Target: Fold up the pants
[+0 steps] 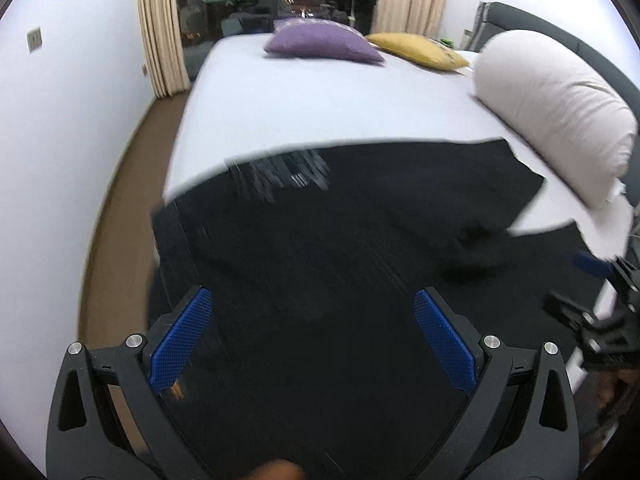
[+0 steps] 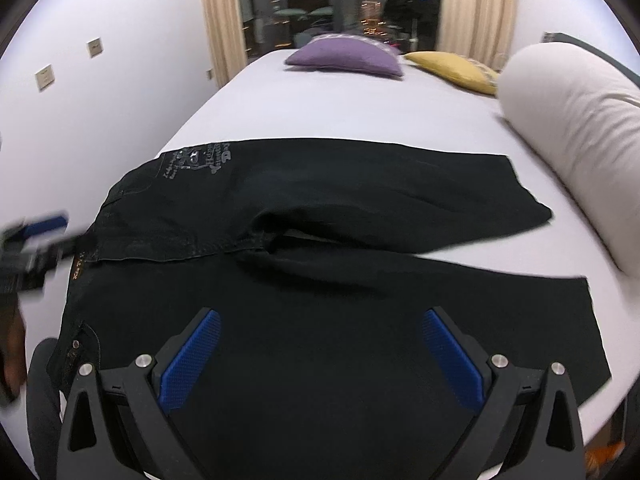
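Left claw (image 1: 312,340), blue-padded fingers spread apart, hangs over the waist end of the black denim pants (image 2: 320,240). Right claw (image 2: 320,360), likewise apart, empty, over the nearer leg. Pants lie flat across the white-sheeted bed (image 2: 340,112), legs splayed rightward. Beyond: white rolled duvet (image 2: 568,120), purple cushion (image 2: 348,56), yellow cushion (image 2: 456,68).

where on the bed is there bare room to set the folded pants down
Bare sheet lies between the black pants and the purple pillow. The right side is crowded by the white bolster; the near edge is covered by the pants.
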The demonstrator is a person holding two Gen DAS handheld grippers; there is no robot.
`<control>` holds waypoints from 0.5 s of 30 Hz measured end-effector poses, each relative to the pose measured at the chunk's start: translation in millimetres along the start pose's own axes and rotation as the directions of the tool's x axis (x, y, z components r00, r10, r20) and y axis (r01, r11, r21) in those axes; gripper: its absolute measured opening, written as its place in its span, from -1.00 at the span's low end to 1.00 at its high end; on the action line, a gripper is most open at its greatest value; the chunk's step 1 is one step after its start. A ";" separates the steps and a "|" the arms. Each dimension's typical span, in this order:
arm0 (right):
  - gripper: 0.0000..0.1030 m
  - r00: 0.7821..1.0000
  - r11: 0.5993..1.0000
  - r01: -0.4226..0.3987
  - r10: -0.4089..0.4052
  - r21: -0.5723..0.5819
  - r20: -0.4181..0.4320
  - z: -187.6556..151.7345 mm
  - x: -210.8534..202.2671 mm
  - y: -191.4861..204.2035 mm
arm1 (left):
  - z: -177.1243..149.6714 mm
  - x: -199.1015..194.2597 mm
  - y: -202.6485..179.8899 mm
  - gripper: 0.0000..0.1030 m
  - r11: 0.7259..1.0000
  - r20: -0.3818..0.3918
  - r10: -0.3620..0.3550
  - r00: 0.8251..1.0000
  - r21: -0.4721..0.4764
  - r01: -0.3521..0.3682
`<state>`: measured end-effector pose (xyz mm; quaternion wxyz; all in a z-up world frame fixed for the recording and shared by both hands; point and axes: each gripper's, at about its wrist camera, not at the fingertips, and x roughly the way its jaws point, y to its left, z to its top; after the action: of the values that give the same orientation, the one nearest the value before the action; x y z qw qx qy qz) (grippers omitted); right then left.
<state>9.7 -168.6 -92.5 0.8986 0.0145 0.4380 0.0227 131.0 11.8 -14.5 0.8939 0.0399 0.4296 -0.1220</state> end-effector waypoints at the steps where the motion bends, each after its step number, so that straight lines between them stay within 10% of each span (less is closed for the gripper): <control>1: 0.78 1.000 1.000 -0.015 0.015 -0.020 -0.009 3.8 4.8 -3.5 | 14.9 8.9 6.4 1.00 1.000 0.013 0.013 1.000 0.015 -0.013; 9: 0.42 0.987 0.974 -0.153 0.144 -0.165 -0.067 31.9 33.2 -37.5 | 123.1 123.9 55.3 0.99 0.989 -0.098 -0.034 0.995 0.141 0.047; 15: 0.35 0.969 0.948 -0.242 0.225 -0.207 -0.100 46.3 52.9 -55.8 | 147.4 212.4 69.4 0.77 0.967 -0.308 -0.012 0.951 0.238 0.089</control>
<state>80.3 -221.8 -108.2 0.8685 -0.0332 0.4617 0.1772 387.9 13.8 -89.5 0.8014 0.1592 0.5442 -0.1904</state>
